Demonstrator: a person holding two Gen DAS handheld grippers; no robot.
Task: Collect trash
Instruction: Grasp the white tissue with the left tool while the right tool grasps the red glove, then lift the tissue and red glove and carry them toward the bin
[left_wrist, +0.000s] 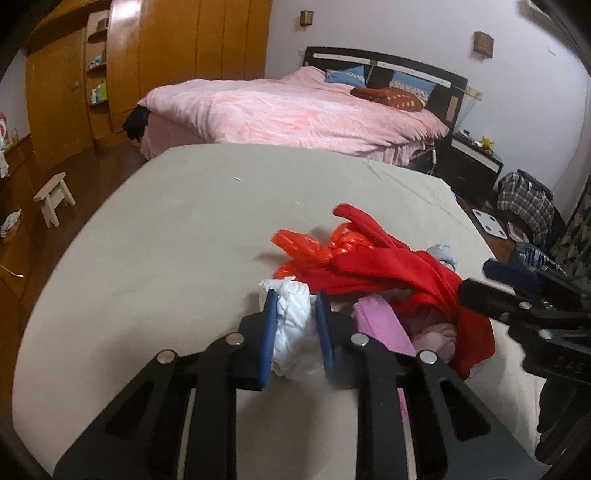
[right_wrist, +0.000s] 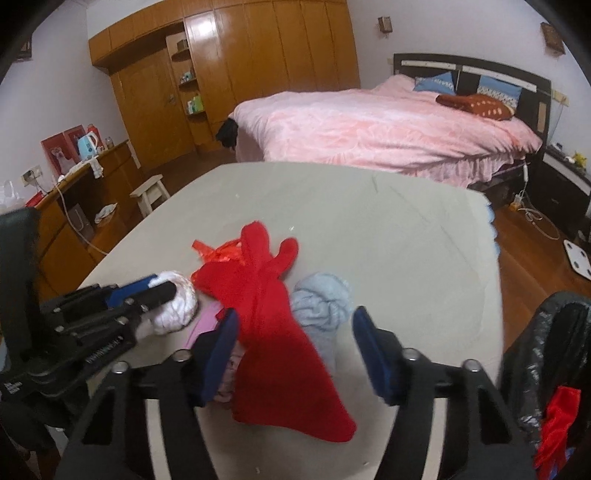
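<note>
My left gripper (left_wrist: 294, 308) is shut on a crumpled white tissue wad (left_wrist: 293, 332) low over the beige table (left_wrist: 166, 229); it also shows in the right wrist view (right_wrist: 157, 290) with the wad (right_wrist: 177, 306). Beside it lie a red cloth (left_wrist: 399, 273), a crinkled red plastic bag (left_wrist: 314, 247), a pink item (left_wrist: 380, 325) and a pale blue-grey wad (left_wrist: 445, 254). My right gripper (right_wrist: 291, 332) is open, its jaws astride the red cloth (right_wrist: 273, 332) and blue-grey wad (right_wrist: 321, 302). It shows at the right edge of the left wrist view (left_wrist: 480, 280).
A black trash bag (right_wrist: 550, 354) with red trash inside hangs at the table's right edge. A pink-covered bed (right_wrist: 388, 125) stands behind the table, wooden wardrobes (right_wrist: 258, 66) beyond. A small white stool (right_wrist: 149, 194) and a low cabinet (right_wrist: 74, 206) are on the left.
</note>
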